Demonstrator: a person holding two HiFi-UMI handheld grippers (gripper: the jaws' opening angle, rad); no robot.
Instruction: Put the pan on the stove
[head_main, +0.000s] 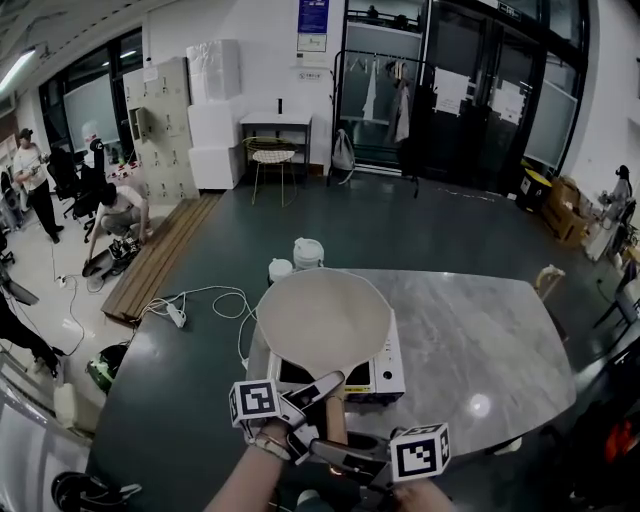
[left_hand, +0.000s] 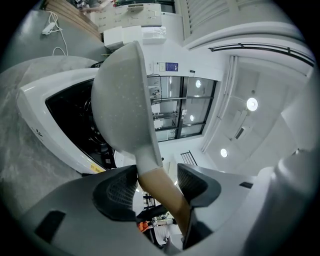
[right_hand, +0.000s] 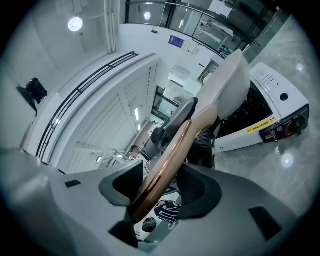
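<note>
A wide cream pan lies over the white stove on the marble table; I cannot tell whether it rests on the burner. Its tan handle runs back toward me. My left gripper is shut on the handle close to the pan, and my right gripper is shut on it further back. In the left gripper view the pan stands over the stove's black top, and the handle passes between the left gripper's pads. In the right gripper view the handle crosses the right gripper's pads toward the pan and the stove.
Two white containers stand at the table's far edge behind the pan. Bare marble table spreads to the right of the stove. Cables lie on the dark floor to the left, and people stand far off at the left.
</note>
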